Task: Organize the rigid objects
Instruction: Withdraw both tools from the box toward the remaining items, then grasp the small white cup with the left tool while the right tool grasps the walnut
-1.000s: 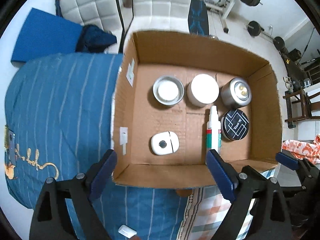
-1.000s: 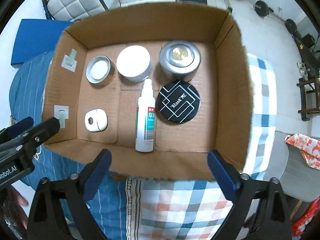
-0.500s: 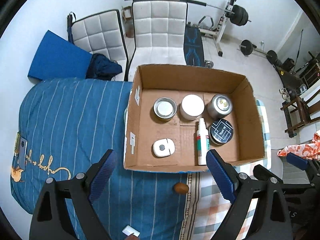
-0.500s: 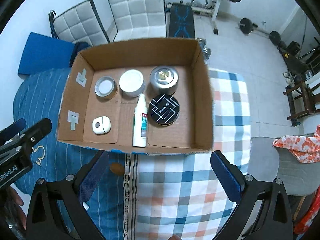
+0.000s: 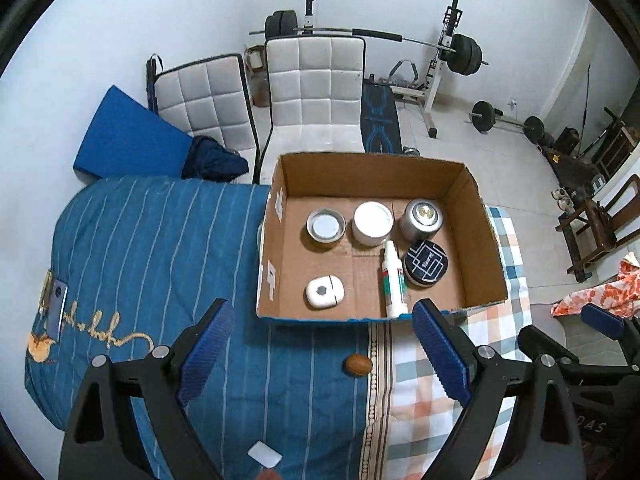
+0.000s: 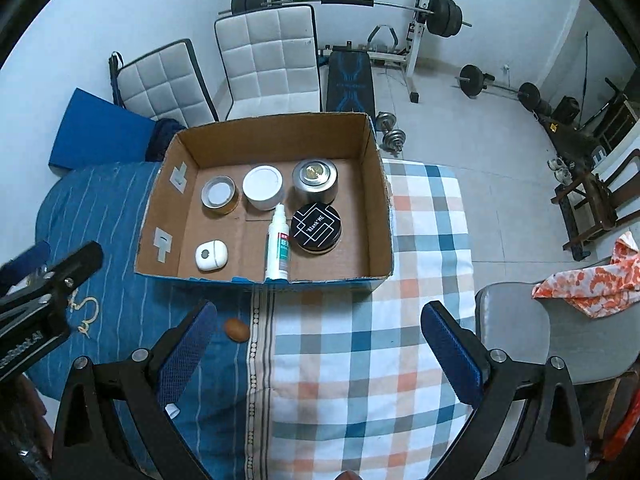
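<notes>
An open cardboard box (image 5: 476, 208) (image 6: 380, 184) stands on the bed. It holds a small tin (image 5: 325, 226) (image 6: 218, 193), a white jar (image 5: 373, 223) (image 6: 263, 186), a silver can (image 5: 424, 218) (image 6: 314, 180), a black round tin (image 5: 426, 266) (image 6: 316, 226), a white spray bottle (image 5: 392, 280) (image 6: 278, 244) lying flat and a white case (image 5: 325, 291) (image 6: 211, 255). My left gripper (image 5: 324, 350) and right gripper (image 6: 316, 350) are both open and empty, held above the bed in front of the box.
A small brown oval object (image 5: 359, 365) (image 6: 237, 329) lies on the bed before the box. A white flat piece (image 5: 265, 454) lies nearer. Two white chairs (image 5: 316, 92), a blue mat (image 5: 128, 140), a weight bench (image 6: 350, 80) and a grey chair (image 6: 560, 332) surround the bed.
Both grippers have pulled back and up from the box, so it looks smaller and farther. The box contents have not moved. Both grippers stay open.
</notes>
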### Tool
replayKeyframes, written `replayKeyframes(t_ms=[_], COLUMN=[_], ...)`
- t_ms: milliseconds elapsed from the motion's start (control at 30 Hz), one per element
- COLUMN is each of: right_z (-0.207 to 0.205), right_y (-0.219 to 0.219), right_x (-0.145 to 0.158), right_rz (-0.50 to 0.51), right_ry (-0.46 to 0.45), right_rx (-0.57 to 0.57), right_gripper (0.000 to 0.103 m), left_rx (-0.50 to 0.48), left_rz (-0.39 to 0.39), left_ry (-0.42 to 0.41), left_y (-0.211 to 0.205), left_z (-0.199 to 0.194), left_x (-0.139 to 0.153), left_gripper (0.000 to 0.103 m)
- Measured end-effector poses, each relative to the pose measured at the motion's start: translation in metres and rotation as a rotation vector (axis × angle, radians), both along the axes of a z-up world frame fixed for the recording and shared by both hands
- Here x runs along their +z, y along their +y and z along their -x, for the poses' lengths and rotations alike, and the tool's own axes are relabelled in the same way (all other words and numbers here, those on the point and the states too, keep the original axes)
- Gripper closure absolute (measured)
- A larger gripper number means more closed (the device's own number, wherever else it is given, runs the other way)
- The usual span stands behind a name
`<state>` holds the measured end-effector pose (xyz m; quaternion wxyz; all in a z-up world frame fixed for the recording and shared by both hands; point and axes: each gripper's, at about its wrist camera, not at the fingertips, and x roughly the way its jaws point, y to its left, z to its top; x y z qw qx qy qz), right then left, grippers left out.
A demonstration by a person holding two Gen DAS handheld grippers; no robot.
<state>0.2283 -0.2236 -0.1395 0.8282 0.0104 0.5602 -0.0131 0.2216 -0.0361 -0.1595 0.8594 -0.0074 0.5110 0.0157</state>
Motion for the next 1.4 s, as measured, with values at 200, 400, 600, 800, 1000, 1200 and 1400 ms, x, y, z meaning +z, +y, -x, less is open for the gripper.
replayKeyframes(t_ms=[200,400,600,800,1000,1200,1400], right_z=[0.004,0.004,0.001,-0.009,-0.019,-0.022,-0.013], right_y=[-0.003,0.006,0.040,0.078,0.114,0.139,0.148], right_x=[-0.008,-0.048,-0.122,-0.183,-0.224,-0.253,-0.265], right_rz=[-0.029,-0.067,-0.060,-0.028,0.044,0.100,0.132], right_ry=[0.012,0.077,0.202,0.297,0.329,0.343,0.335], right_rx=[-0.007,0.043,0.173,0.319,0.443,0.499,0.515], right_gripper=[0.000,0.000,0.000,0.003,0.021,0.046,0.065], left_rx=[0.012,0.064,0.236,0.450,0.509,0.504,0.485], left_rz=[-0.003,-0.019,0.017,0.232,0.283,0.220,0.208], left_ry=[0.026,0.062,0.282,0.530,0.635,0.662,0.650], left_y=[0.003,0.022,0.074,0.117,0.116,0.106,0.098], left_z=[0.004,0.015,0.057,0.116,0.133,0.132,0.133], left_x=[-0.010,-0.029,-0.111,-0.210,-0.267,-0.280,-0.269], left_gripper=[0.011,0.012,0.012,0.018,0.043,0.065,0.074])
